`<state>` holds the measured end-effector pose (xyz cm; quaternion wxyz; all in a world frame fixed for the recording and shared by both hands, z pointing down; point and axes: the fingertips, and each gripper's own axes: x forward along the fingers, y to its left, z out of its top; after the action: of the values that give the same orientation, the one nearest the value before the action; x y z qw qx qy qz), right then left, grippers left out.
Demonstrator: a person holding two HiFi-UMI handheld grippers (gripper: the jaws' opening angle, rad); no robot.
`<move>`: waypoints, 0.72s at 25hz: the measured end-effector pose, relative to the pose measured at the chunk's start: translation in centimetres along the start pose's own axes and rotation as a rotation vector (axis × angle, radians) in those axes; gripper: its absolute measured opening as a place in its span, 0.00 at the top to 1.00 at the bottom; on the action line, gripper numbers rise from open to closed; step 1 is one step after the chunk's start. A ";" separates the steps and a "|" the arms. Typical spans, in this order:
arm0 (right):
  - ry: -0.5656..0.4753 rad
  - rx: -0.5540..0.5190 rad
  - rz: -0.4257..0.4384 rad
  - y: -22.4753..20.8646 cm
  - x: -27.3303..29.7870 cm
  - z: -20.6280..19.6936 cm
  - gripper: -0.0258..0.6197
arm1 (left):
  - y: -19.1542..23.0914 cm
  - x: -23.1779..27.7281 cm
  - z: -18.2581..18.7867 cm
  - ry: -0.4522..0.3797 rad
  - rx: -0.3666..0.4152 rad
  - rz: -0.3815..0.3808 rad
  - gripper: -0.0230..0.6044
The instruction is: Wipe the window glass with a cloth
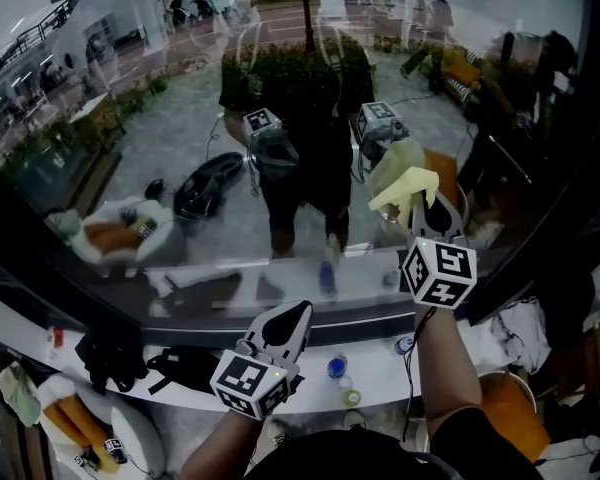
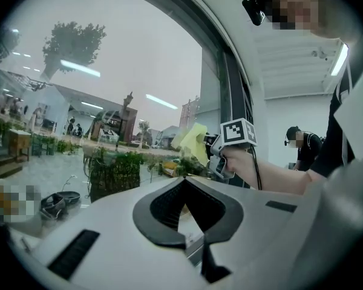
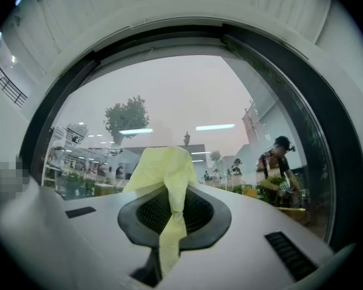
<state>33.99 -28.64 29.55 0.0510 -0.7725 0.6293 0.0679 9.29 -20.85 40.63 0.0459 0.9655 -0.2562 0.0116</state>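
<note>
- As I look along the right gripper (image 3: 172, 187), I see its jaws pressed together on a yellow cloth (image 3: 163, 162): a narrow strip runs down between the pads and the bulk of it fans out above the tips.
- Ahead of those jaws stands the window glass (image 3: 169, 89), filling the view inside a dark frame (image 3: 317, 162).
- From the head view, the right gripper (image 1: 423, 208) is raised in front of the window glass (image 1: 180, 118), and the yellow cloth (image 1: 405, 188) stands up from its tips, close against the pane and right beside its own pale reflection. I can't tell whether the cloth actually touches the glass.
- Behind the right jaws, nearer to me, sits that gripper's marker cube (image 1: 438, 271).
- I read the left gripper (image 2: 183, 181) as closed: the pad tips meet, and nothing sits between them.
- Well ahead of the left jaws and to their right, the right gripper (image 2: 213, 150) shows with the yellow cloth (image 2: 193, 141) bunched at its front and a hand (image 2: 245, 162) around its grip.
- From the head view, the left gripper (image 1: 298, 314) hangs lower than the right one and well apart from it, over the white sill (image 1: 380, 368) under the pane.
</note>
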 end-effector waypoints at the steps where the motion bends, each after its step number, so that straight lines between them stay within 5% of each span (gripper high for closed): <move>1: -0.004 -0.003 0.005 0.8 0.0 0.2 0.90 | 0.4 -0.4 0.1 -0.003 0.000 0.004 0.97; 18: -0.022 -0.023 0.218 19.9 1.4 0.6 0.90 | 7.8 -9.3 -0.4 -0.021 -0.023 0.103 0.97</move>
<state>14.78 -33.94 28.89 0.0415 -0.6992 0.7082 0.0885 -2.60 -22.96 41.26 0.0539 0.9504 -0.3064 0.0009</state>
